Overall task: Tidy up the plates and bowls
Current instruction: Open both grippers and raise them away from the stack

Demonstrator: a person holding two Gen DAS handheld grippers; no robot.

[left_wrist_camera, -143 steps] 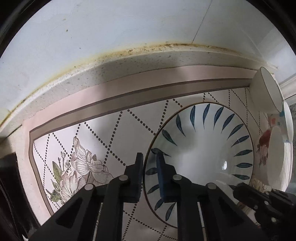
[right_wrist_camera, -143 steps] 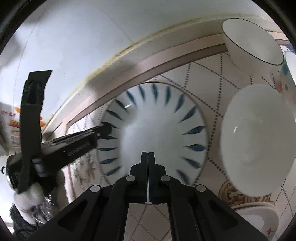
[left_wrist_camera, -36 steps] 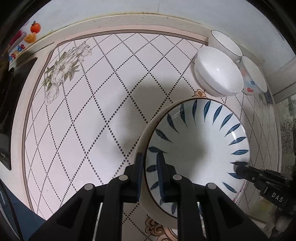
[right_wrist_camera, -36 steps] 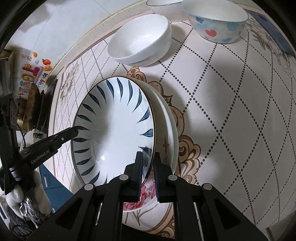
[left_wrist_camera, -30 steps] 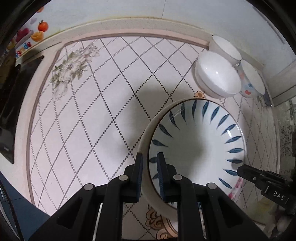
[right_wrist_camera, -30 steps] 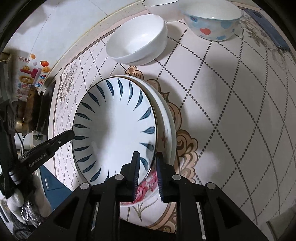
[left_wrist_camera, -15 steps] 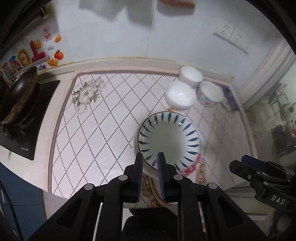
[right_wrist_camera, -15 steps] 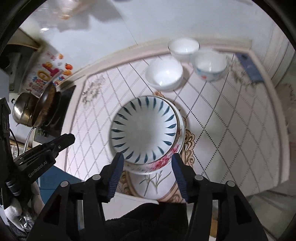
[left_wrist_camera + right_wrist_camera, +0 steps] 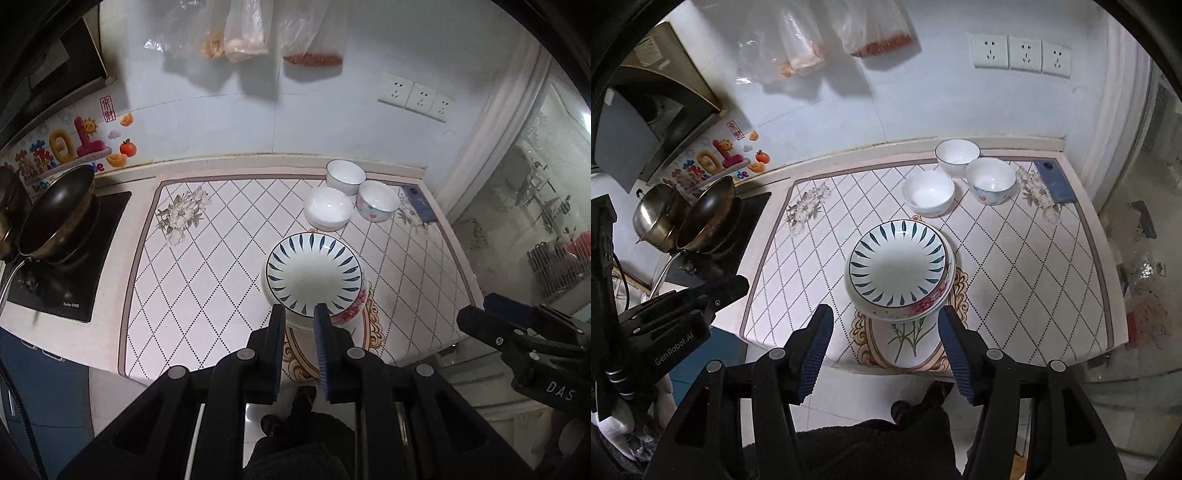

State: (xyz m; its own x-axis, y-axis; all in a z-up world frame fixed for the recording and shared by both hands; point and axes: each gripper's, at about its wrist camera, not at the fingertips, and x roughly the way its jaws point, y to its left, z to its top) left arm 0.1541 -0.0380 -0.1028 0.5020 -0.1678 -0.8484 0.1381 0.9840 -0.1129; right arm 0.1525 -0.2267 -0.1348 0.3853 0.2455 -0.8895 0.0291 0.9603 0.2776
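A blue-leaf plate [image 9: 314,275] [image 9: 897,267] lies on top of a stack of plates; the one under it has a pink flower rim [image 9: 929,302]. Three bowls stand behind: a plain white bowl [image 9: 928,194], a black-rimmed white bowl [image 9: 957,155] and a bowl with hearts [image 9: 990,180]. My left gripper [image 9: 299,314] is high above the counter's front edge, its jaws a narrow gap apart, empty. My right gripper [image 9: 885,319] is wide open and empty, also high and back from the stack.
A patterned mat [image 9: 1015,258] covers the counter. A phone [image 9: 1054,181] lies at the back right. A dark wok [image 9: 709,214] and a steel pot [image 9: 655,218] sit on the cooktop at left. Bags hang on the wall [image 9: 240,33]. The floor shows below.
Both grippers let go of the blue-leaf plate on the stack and pulled up and back from the counter. The right gripper opened wide.
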